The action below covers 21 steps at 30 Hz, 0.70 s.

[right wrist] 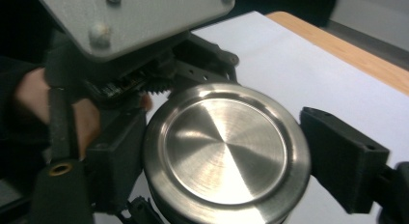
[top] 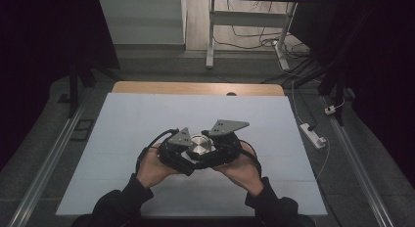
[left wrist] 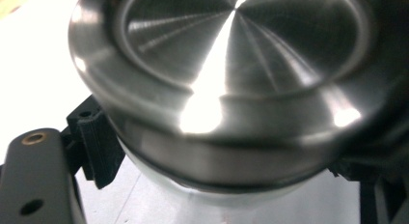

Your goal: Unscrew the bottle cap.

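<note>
High view: we see both hands meeting near the middle of a white table top [top: 147, 119], each holding a gripper, with a round steel container [top: 201, 145] caught between the two. The left gripper [top: 182, 151] comes in from the left, the right gripper [top: 222, 141] from the right, each with a grey three-cornered plate on top. The container sits just above the table surface, in front of the person, well back from the far wooden edge [top: 195, 88]. Its brushed metal lid [right wrist: 224, 149] is on, so we cannot tell what is inside. Left gripper view: the lid's rim and recessed disc loom close, and below the steel band a paler body [left wrist: 193, 188] shows; one ribbed black jaw stands against the container's side at lower left, the other is lost in the dark at right. We read the left gripper as clenched on the container. Right gripper view: the lid lies between two black jaws, one pressed to its left edge, the other touching its right edge, so the right gripper grasps the container by the lid. The left gripper's body and grey plate [right wrist: 135, 16] crowd in from the upper left, with the left hand [right wrist: 34, 96] behind. No other vessels on the table.
</note>
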### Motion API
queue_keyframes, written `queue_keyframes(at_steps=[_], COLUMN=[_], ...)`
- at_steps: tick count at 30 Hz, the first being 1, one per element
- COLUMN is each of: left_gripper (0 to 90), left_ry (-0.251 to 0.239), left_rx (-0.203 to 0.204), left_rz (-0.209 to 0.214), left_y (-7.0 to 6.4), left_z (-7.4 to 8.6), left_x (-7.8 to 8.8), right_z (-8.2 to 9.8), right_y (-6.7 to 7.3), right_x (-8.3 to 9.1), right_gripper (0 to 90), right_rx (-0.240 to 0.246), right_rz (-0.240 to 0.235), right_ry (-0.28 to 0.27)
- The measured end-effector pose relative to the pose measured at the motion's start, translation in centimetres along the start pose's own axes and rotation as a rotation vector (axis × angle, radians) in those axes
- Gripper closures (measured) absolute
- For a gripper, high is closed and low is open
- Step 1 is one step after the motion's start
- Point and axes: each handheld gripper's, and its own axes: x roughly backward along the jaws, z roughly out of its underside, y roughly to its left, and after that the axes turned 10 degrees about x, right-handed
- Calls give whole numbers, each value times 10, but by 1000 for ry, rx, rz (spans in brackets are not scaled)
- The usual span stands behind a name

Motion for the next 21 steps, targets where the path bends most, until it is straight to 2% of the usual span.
queue_keyframes(at_steps=[1,2,4,8,10,12,13,15,17,18,21], left_gripper=[159,159,159,159,159,159,158,159,159,159,159], left_ry=[0,-3,-7,16,21,21,18,6,-12,-19,-38], left_rx=[-11,-20,-43,-101,-129,-131,-127,-102,-61,-40,29], left_rz=[40,77,120,217,246,248,239,211,169,139,39], left_y=[1,2,2,-2,-5,-6,-6,-5,-1,1,6], left_z=[0,1,2,1,1,1,1,1,1,1,2], left_x=[1,1,2,3,1,-1,-1,0,3,4,7], right_z=[0,1,3,7,11,14,14,13,11,10,4], right_y=[-1,-4,-9,-17,-20,-21,-22,-23,-25,-25,-23], right_x=[1,2,5,9,10,10,9,8,11,13,19], right_gripper=[197,197,197,197,197,188,126,39,16,15,16], right_rx=[0,11,33,79,107,114,91,67,29,22,12], right_rz=[-21,-66,-150,-304,-399,-436,-430,-360,-304,-281,-167], right_ry=[-1,-8,-24,-57,-80,-90,-70,-53,-61,-62,-42])
